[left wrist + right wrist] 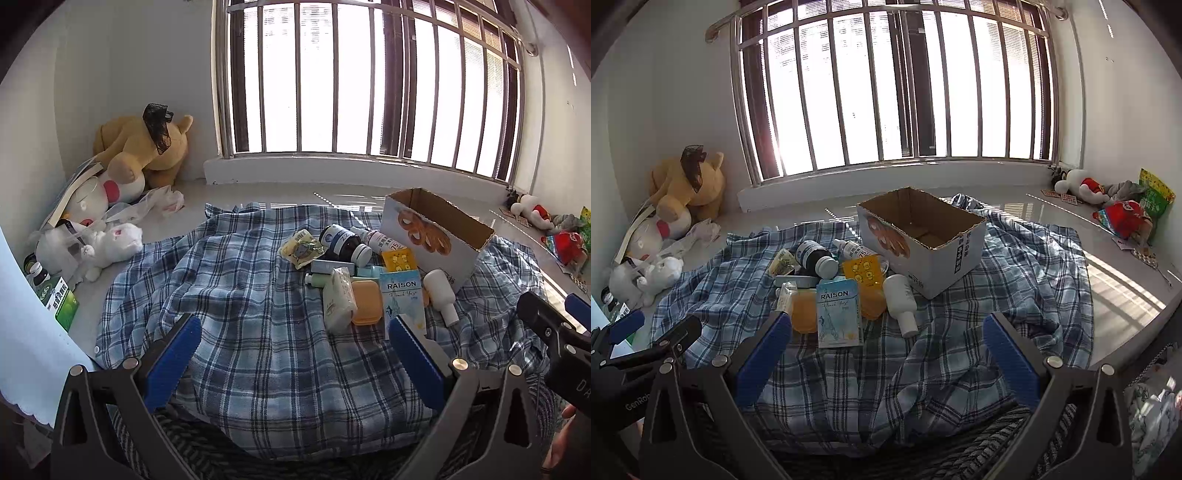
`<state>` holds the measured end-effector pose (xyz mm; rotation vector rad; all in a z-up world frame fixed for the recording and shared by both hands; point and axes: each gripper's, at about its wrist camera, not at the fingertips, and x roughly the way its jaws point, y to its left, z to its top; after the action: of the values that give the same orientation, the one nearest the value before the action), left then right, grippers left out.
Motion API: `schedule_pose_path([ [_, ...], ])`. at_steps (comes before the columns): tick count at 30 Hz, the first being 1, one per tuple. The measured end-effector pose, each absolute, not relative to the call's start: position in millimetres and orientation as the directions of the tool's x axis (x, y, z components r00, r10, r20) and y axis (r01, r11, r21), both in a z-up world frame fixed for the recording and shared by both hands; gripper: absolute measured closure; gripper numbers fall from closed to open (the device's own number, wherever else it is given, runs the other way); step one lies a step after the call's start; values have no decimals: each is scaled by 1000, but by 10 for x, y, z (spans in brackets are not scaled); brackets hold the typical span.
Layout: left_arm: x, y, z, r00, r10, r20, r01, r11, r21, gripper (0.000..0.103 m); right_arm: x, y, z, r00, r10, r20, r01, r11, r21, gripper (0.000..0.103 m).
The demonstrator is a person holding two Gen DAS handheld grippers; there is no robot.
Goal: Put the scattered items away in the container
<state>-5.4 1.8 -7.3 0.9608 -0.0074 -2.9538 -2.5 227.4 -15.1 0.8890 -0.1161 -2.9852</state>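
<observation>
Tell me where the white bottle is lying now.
In both views the white bottle lies on the plaid cloth, just in front of the cardboard box and right of the RAISON packet.

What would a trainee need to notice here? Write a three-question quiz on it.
1. True or false: the cardboard box already holds some of the scattered items.
2. Which lies nearest the box: A) white bottle, B) RAISON pack, C) dark bottle?
3. Fill in: both the left tool and right tool are ____ and hold nothing.

Key: 1 false, it looks empty; 2 A; 3 open.
</observation>
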Motion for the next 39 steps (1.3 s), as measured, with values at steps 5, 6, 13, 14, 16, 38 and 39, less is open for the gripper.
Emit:
schedule_pose_path([
  [5,-53,46,-70,-808,-40,-587,33,-999,22,0,-48,2289,-173,-831,-57,-554,7,-996,92,0],
  [6,-56,50,-72,-808,-41,-588,35,-999,22,0,-51,2285,-176,-830,-54,-555,5,-996,89,0],
  [13,-89,42,-84,-796,-41,-604,36,-999,20,0,-66,2288,-189,-827,-54,-559,5,-996,89,0],
  [14,-89,43,-83,-796,-41,-604,36,-999,20,0,-70,2289,-195,-826,-53,-561,4,-996,88,0],
  [16,-97,41,-82,-797,-39,-603,34,-999,19,0,-78,2281,-203,-824,-51,-564,3,-996,85,0],
  [38,-268,72,-280,-768,-17,-640,23,-1000,-1,0,-197,2292,-338,-865,46,-500,-52,-999,-2,0],
  [39,-320,62,-334,-762,16,-647,7,-999,-32,0,-207,2292,-351,-871,69,-486,-60,-998,-33,0],
])
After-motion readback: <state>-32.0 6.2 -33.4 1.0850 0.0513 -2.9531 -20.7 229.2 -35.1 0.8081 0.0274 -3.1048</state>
